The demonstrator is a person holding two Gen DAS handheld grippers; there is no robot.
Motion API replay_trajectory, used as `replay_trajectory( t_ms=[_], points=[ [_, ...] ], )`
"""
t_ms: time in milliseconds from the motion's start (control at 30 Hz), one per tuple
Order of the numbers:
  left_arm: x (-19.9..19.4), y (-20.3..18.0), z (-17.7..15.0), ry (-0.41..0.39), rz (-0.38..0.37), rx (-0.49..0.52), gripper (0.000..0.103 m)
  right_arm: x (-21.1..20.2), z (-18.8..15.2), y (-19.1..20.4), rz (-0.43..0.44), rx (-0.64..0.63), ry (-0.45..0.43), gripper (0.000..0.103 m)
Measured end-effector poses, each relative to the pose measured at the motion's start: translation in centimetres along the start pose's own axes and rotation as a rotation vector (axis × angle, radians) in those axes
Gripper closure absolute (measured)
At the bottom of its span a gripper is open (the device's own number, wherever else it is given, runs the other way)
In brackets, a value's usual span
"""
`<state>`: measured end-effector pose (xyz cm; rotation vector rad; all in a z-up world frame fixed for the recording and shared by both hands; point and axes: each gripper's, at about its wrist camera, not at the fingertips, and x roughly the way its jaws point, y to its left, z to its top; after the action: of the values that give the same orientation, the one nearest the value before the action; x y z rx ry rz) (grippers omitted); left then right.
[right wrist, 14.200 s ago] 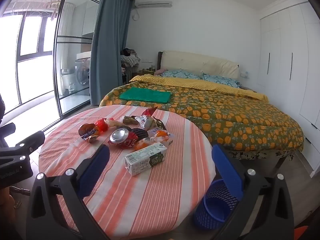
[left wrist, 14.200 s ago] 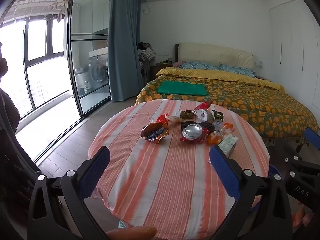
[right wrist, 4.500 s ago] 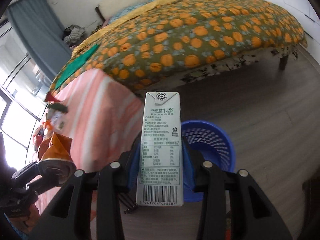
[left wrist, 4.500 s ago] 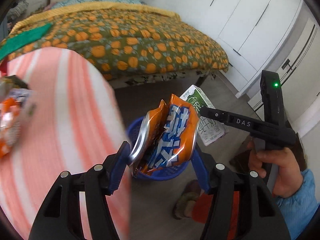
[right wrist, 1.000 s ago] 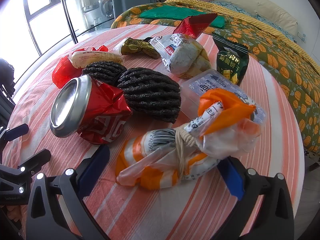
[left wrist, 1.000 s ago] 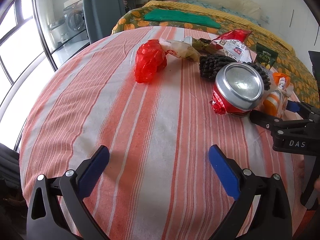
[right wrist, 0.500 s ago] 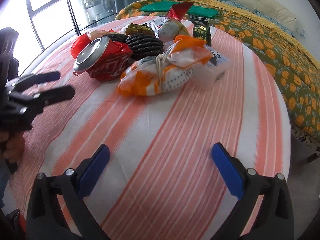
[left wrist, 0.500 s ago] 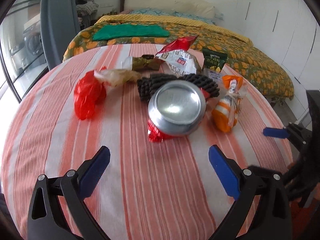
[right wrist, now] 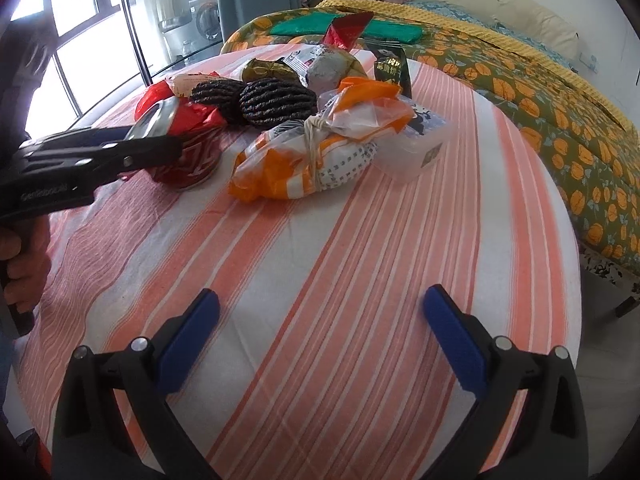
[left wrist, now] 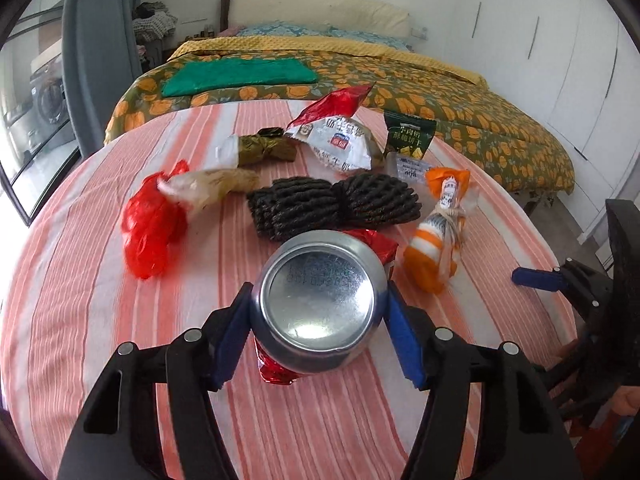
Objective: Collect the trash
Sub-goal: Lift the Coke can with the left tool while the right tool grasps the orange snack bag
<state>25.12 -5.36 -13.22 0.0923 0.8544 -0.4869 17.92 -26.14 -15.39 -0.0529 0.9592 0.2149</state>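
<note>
A crushed red can (left wrist: 320, 296) lies on the striped round table (left wrist: 100, 320), its silver end facing the left wrist camera. My left gripper (left wrist: 316, 304) is closing on it, and both blue pads touch the can's sides. From the right wrist view the can (right wrist: 192, 160) sits under the left gripper (right wrist: 160, 140). My right gripper (right wrist: 320, 312) hangs open over bare cloth, well short of the orange-and-white tied bag (right wrist: 304, 160). One blue fingertip of the right gripper (left wrist: 536, 280) shows at the table's right edge.
Beyond the can lie a black mesh bundle (left wrist: 332, 204), a red plastic bag (left wrist: 152, 224), several snack wrappers (left wrist: 340, 144) and a clear plastic box (right wrist: 416, 140). A bed (left wrist: 480, 120) stands behind the table. A hand (right wrist: 20, 260) holds the left gripper's handle.
My left gripper came forward to the can, and its jaws went from wide open to closed around it. The right gripper backed away from the tied bag, then kept still.
</note>
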Motion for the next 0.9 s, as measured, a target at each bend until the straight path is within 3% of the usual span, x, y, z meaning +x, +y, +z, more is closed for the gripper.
replay_trajectory(
  t_ms=[167, 333, 433, 500, 567, 733, 900],
  points=[
    [-4.0, 0.5, -4.1, 0.040, 0.021, -0.072, 0.040, -0.1, 0.1, 0.1, -0.014, 0.016, 0.001, 0.004],
    [-6.1, 0.1, -5.8, 0.012, 0.046, -0.086, 0.040, -0.2, 2.4, -0.9, 0.114, 0.278, -0.018, 0.005],
    [-6.2, -0.4, -6.1, 0.004, 0.066, -0.077, 0.039, 0.4, 4.7, -0.8, 0.134, 0.381, -0.042, 0.011],
    [-6.2, -0.7, -6.5, 0.007, 0.065, -0.072, 0.037, 1.3, 6.3, -0.4, 0.118, 0.408, -0.045, 0.025],
    [-6.6, -0.7, -7.1, 0.008, 0.062, -0.068, 0.035, 2.0, 6.8, -0.2, 0.087, 0.406, -0.040, 0.045],
    [-7.8, -0.1, -9.1, 0.000, 0.052, -0.079, 0.025, 0.5, 4.8, 0.1, 0.067, 0.328, -0.063, 0.046],
    [-8.4, -0.3, -10.9, 0.013, 0.045, -0.064, 0.017, -1.9, 1.2, 1.0, 0.121, 0.182, -0.029, 0.046]
  ],
)
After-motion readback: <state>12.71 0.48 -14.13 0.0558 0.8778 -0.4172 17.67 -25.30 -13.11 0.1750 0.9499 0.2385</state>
